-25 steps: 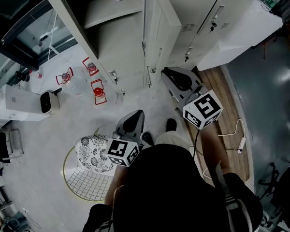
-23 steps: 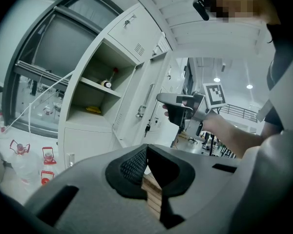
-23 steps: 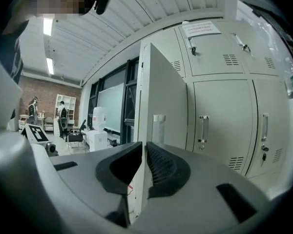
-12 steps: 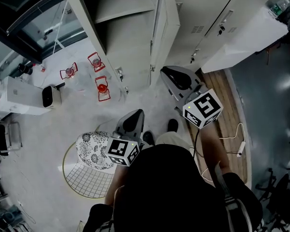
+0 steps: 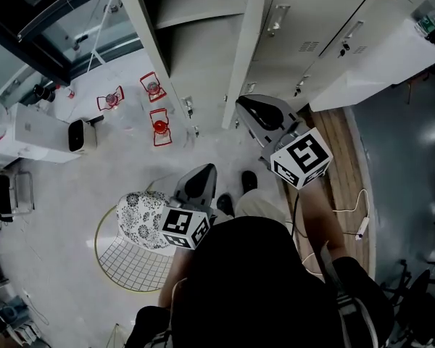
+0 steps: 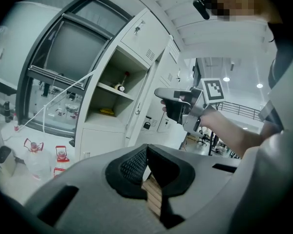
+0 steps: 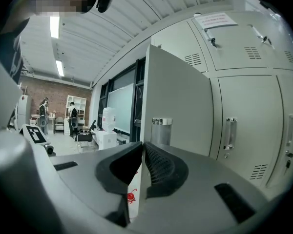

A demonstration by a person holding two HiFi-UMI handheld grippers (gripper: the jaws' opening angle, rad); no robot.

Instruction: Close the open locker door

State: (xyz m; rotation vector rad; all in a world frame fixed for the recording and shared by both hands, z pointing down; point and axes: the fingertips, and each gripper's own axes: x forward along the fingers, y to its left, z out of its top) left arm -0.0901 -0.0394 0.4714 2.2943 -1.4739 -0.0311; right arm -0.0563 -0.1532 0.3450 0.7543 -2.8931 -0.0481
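Observation:
The open locker door point(image 5: 250, 42) stands edge-on in the head view, beside the open compartment point(image 5: 196, 42) with a shelf and a small bottle on it. My right gripper point(image 5: 241, 101) is shut and empty, held just below the door's lower edge. In the right gripper view the door point(image 7: 178, 106) fills the middle, its metal handle point(image 7: 161, 130) just above the shut right gripper point(image 7: 141, 149). My left gripper point(image 5: 203, 169) hangs lower and farther back, shut on nothing. The left gripper point(image 6: 147, 151) looks toward the open compartment point(image 6: 115, 89) and the right gripper point(image 6: 161, 92).
Red-framed bottles point(image 5: 159, 125) stand on the floor left of the locker, near a white appliance point(image 5: 29, 136). A patterned cushion point(image 5: 141, 220) and a round wire frame point(image 5: 127, 263) lie by my left side. Closed lockers point(image 5: 333, 27) and a wooden strip point(image 5: 344, 165) with a cable are on the right.
The view has moved toward the locker, and the door now appears more edge-on. My right gripper rose slightly toward the door. Both grippers stayed shut.

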